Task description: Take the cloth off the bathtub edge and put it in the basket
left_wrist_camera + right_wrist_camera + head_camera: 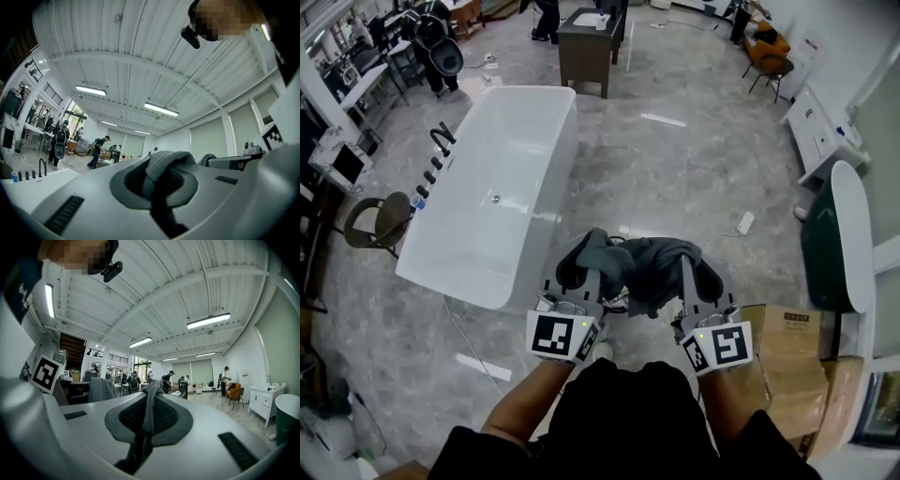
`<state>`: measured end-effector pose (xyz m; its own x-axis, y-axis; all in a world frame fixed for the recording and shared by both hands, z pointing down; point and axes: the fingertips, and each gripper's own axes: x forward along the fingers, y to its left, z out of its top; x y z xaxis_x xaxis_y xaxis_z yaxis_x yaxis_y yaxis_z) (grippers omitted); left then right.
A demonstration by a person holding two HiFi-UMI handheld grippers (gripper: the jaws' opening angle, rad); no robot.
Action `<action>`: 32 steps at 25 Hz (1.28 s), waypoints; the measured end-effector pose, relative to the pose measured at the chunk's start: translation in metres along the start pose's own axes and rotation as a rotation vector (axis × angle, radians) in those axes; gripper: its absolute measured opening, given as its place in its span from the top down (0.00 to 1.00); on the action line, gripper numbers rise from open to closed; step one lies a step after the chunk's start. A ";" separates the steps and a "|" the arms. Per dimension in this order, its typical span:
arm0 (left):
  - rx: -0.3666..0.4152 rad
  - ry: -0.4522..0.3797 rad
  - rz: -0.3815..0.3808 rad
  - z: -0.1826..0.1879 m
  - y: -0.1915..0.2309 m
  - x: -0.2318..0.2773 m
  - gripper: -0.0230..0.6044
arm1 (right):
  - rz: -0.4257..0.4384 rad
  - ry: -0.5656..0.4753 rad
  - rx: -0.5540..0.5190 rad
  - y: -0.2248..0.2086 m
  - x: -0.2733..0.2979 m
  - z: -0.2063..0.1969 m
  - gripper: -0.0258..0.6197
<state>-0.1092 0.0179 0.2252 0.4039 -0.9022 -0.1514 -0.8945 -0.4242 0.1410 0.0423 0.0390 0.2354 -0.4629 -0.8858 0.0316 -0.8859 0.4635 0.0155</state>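
A dark grey cloth (645,267) hangs bunched between my two grippers, in the air above the marble floor and to the right of the white bathtub (492,192). My left gripper (579,267) is shut on the cloth's left end. A fold of cloth (165,161) shows pinched between its pads in the left gripper view. My right gripper (698,272) is shut on the right end, with a thin ridge of cloth (150,404) squeezed between its pads in the right gripper view. Both grippers point upward, level with each other. I cannot make out a basket for certain.
A brown round seat or bin (380,220) stands by the tub's tap end. Cardboard boxes (792,361) lie at my right, beside a dark green and white fixture (839,244). A dark cabinet (589,47) stands beyond the tub, with people at the far end of the hall.
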 end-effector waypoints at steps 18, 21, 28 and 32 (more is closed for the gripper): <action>-0.038 0.033 0.014 -0.022 0.031 0.050 0.92 | 0.041 -0.050 0.053 -0.005 0.058 -0.008 0.90; -0.041 0.044 0.030 -0.026 0.029 0.058 0.92 | 0.051 -0.055 0.071 -0.015 0.068 -0.008 0.90; -0.042 0.028 0.048 -0.024 0.036 0.073 0.92 | 0.095 -0.063 0.088 -0.016 0.083 0.010 0.90; -0.061 -0.002 0.071 -0.021 0.040 0.084 0.92 | 0.125 -0.070 0.099 -0.022 0.092 0.018 0.90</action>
<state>-0.1066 -0.0768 0.2391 0.3392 -0.9302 -0.1404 -0.9078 -0.3628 0.2103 0.0185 -0.0530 0.2200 -0.5678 -0.8221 -0.0429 -0.8180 0.5693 -0.0828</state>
